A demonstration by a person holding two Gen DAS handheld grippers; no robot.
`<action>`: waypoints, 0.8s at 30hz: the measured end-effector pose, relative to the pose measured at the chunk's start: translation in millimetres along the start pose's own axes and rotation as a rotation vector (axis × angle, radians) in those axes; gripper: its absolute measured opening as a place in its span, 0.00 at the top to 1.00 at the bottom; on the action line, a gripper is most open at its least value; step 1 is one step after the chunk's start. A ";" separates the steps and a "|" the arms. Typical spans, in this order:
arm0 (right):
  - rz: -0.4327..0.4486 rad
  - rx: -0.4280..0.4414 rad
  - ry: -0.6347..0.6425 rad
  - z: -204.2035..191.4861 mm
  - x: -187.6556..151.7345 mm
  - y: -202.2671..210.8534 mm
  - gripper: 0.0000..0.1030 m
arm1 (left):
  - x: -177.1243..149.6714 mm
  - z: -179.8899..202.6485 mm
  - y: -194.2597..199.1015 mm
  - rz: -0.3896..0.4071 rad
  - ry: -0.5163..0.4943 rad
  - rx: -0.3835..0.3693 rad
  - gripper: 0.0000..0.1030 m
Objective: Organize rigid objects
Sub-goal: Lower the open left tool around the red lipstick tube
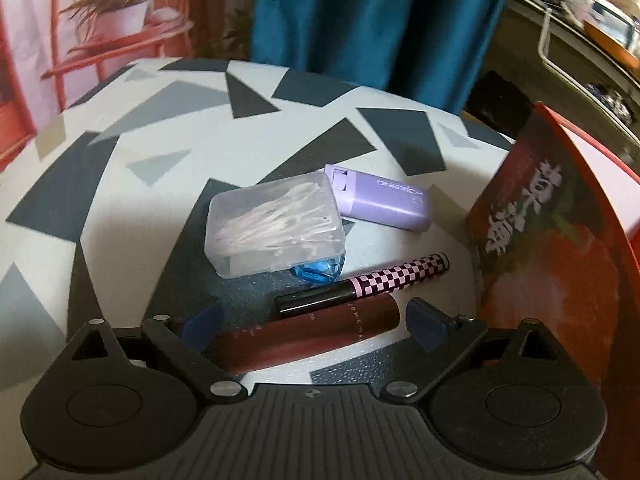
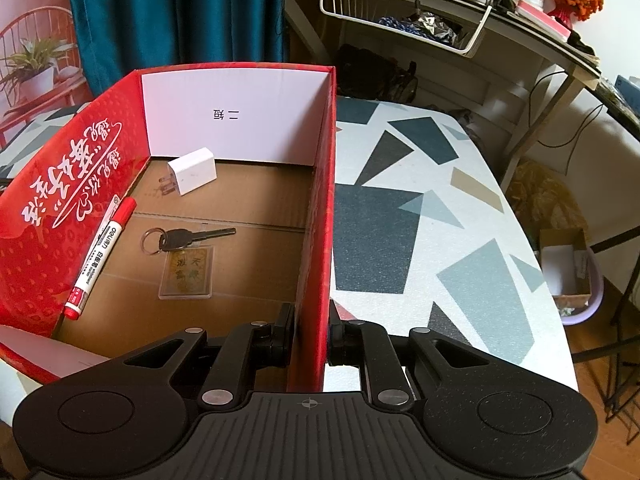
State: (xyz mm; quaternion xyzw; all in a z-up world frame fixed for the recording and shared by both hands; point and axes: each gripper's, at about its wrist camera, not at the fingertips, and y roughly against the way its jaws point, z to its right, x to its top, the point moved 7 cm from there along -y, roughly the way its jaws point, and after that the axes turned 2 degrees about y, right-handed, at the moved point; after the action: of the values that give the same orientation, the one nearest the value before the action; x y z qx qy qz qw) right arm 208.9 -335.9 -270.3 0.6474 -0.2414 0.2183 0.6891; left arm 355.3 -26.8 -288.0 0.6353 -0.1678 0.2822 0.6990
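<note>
The left gripper (image 1: pixel 308 320) is wide open, and nothing is squeezed in it. The dark red tube (image 1: pixel 308 336) lies on the table (image 1: pixel 120 208) between its 2 blue pads, and neither pad touches it. I think the gripper is set like this so it can close on the tube next.

Touching the tube, just behind it, lies a black pen with a checkered cap (image 1: pixel 364 284). A bit farther is a clear box of cotton swabs (image 1: pixel 276 224), tipped up because it sits on something small and blue (image 1: pixel 316 270). Against the box's far side lies a purple case (image 1: pixel 384 202). These 5 things wait in 1 heap, still outside the box.

The right gripper (image 2: pixel 311 340) is closed tight on the right wall of the red box (image 2: pixel 324 216). I think it holds the wall so the box will not slide when things drop in.

Inside the box, the nearest things are a key on a ring with a clear tag (image 2: pixel 186 248) and a red marker (image 2: pixel 100 256) leaning on the left wall. At the far end sits a white plug (image 2: pixel 194 172). So 3 things are put away.
</note>
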 end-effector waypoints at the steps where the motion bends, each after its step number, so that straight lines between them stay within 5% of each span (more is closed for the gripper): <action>1: 0.000 0.000 0.001 0.5 -0.2 0.2 0.85 | 0.4 0.5 -1.0 0.003 0.007 0.016 0.04; 12: 0.001 0.003 -0.002 0.7 0.3 0.2 0.85 | -4.4 4.8 -3.9 -0.012 0.002 0.058 0.05; 20: 0.001 0.003 -0.003 1.4 -0.1 0.3 0.85 | -10.8 4.5 9.2 0.016 -0.098 -0.035 0.42; 24: 0.002 0.005 -0.006 1.0 0.1 0.5 0.85 | -14.0 -3.9 15.4 0.004 -0.113 -0.108 0.43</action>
State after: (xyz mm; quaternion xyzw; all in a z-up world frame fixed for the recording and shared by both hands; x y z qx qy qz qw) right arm 208.6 -336.8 -269.8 0.6497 -0.2436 0.2177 0.6864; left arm 334.5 -25.0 -284.6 0.6111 -0.2234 0.2377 0.7212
